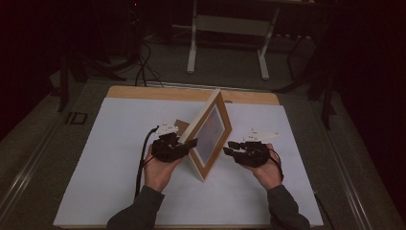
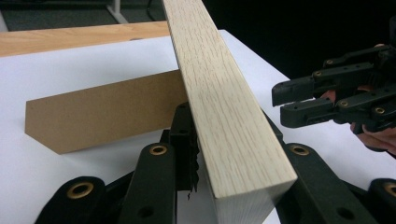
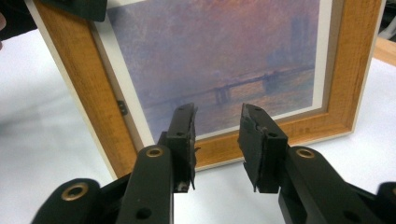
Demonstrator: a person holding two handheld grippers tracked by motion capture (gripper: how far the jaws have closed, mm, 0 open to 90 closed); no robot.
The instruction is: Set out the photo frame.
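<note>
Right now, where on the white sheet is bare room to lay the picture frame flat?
The left part of the white sheet, left of the left claw, is bare. The middle is crowded: picture frame, brown stand, right claw.

Only readable mark: "ID" in dark block letters on the grey floor [image 1: 76, 118], left of the table's far left corner, high view. Nothing legible on the picture frame [image 1: 209, 134], its print, the brown stand flap [image 2: 100, 112] or the white table cover [image 1: 110, 158]. White tags on top of both grippers carry small dark marks, too small to read.
</note>
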